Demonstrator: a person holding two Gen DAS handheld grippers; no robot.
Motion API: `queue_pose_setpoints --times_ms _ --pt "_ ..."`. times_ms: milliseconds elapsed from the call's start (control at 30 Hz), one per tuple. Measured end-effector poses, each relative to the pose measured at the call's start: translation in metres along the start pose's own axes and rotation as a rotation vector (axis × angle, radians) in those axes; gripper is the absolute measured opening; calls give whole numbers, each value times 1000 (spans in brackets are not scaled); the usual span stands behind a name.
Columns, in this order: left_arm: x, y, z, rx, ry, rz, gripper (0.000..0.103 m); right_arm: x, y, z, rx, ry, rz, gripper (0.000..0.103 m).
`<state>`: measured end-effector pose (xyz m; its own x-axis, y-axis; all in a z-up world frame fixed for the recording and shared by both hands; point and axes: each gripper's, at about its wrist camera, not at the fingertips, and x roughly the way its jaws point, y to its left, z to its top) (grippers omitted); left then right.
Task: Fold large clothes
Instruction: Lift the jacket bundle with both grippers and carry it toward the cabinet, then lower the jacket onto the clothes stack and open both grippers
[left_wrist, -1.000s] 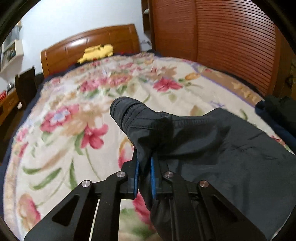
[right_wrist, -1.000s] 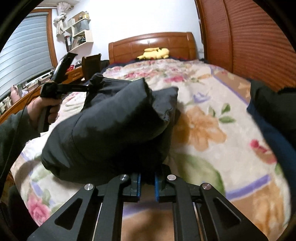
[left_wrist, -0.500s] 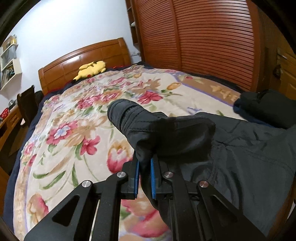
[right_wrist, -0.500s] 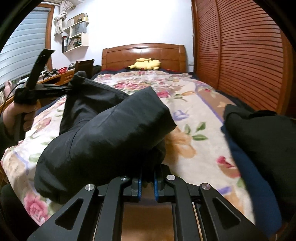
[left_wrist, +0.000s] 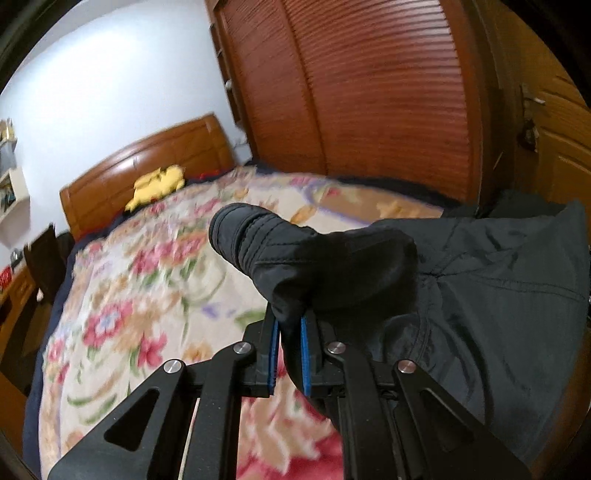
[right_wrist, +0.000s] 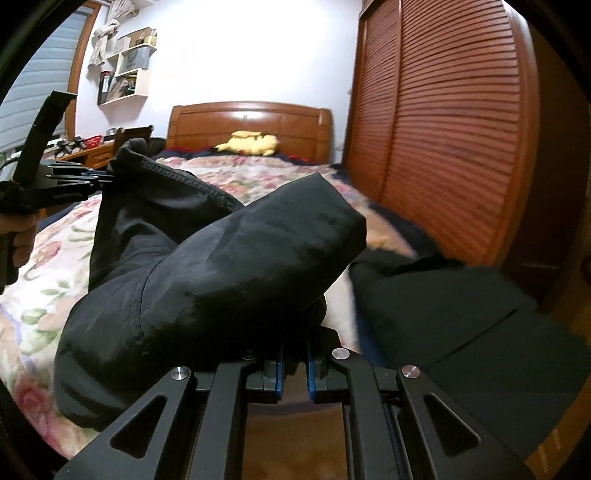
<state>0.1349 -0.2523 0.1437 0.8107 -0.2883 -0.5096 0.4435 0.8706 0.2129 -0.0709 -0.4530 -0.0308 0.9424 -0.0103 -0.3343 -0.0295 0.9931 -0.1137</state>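
- Item: black padded nylon jacket (right_wrist: 207, 273), held above the floral bedspread (left_wrist: 122, 314), slung between both grippers.
- Left gripper (left_wrist: 288, 354): pads pinching fabric below the ribbed cuff (left_wrist: 240, 236); tilted downward.
- Right gripper (right_wrist: 293, 365): pressed together on a jacket edge; nearly level.
- Step, judged: lifting to spread.
- Next: lay the jacket flat, clear of the dark folded pile (right_wrist: 461, 314).

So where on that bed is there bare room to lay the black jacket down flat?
The floral bedspread lies bare from under the lifted black jacket up toward the yellow plush toy at the headboard. It is crowded on the wardrobe side, where a pile of dark clothes covers the near edge.
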Motion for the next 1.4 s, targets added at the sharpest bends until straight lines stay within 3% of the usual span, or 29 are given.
queue_pose_setpoints --times_ms 267,533,700,800,867,1033,1133,1267,1400 --pt "10 -65 87 0 -102 -76 11 -39 -66 39 3 -72 -168 8" --pt "45 -137 134 -30 -144 -184 11 -78 -127 44 26 -68 -334 8" --pt "75 -191 129 -4 -96 -271 12 -91 -146 24 42 -22 -426 8" --pt "87 -223 112 90 -43 -244 12 -89 -151 0 110 29 -463 9" --pt "83 -230 102 143 -68 -233 13 -89 -154 -16 159 51 -465 9" --pt "68 -226 82 196 -67 -258 39 -93 -142 -31 218 78 -475 11" --pt "57 -217 71 152 -74 -293 48 -97 -138 -23 263 64 -500 24" --pt "48 -191 45 69 -69 -340 79 -123 -125 -4 244 0 -506 47" --pt "36 -173 10 42 -66 -350 86 -149 -97 23 200 -69 -496 51"
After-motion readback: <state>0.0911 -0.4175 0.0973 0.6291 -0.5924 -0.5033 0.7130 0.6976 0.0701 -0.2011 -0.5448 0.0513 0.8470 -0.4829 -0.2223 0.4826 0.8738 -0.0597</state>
